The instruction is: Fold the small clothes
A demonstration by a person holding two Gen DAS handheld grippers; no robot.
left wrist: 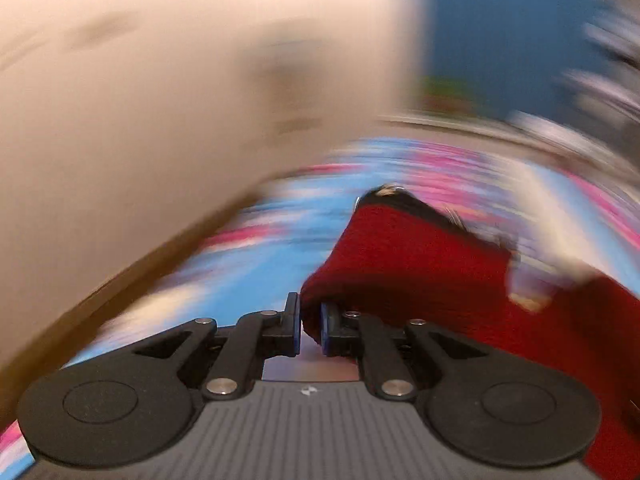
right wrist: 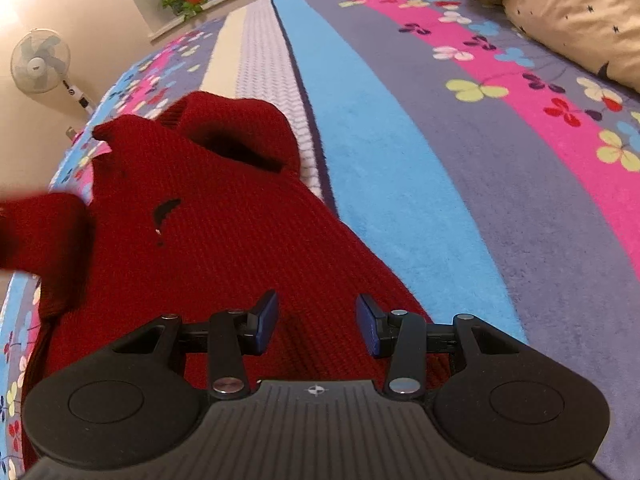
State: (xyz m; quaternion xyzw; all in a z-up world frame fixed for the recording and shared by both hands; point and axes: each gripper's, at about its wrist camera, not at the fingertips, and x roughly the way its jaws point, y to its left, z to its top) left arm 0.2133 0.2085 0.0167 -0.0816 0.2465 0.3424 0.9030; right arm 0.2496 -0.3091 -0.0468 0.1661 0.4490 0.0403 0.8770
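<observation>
The red sweater (right wrist: 208,240) lies spread on the striped, flowered bedspread (right wrist: 400,160), collar end away from the right camera, and the step in hand looks like folding a sleeve across the body. The left gripper (left wrist: 310,330) has its jaws nearly closed on a bunched fold of the knit, probably the sleeve end. The right gripper (right wrist: 318,326) hangs just above the lower body of the sweater with its jaws wide apart and nothing between them. To do this well, the left should carry its fold low and straight across so the knit does not drag the rest out of line, and the right could press down on the body to pin it while the sleeve comes over. Much is unclear: the left view is heavily smeared, so the bedspread and wall (left wrist: 140,100) are only streaks. Which part of the sweater is pinched cannot be confirmed. In the right view the sleeve (right wrist: 40,232) at the left edge is blurred and cut off, and the hem is hidden under the gripper body.
</observation>
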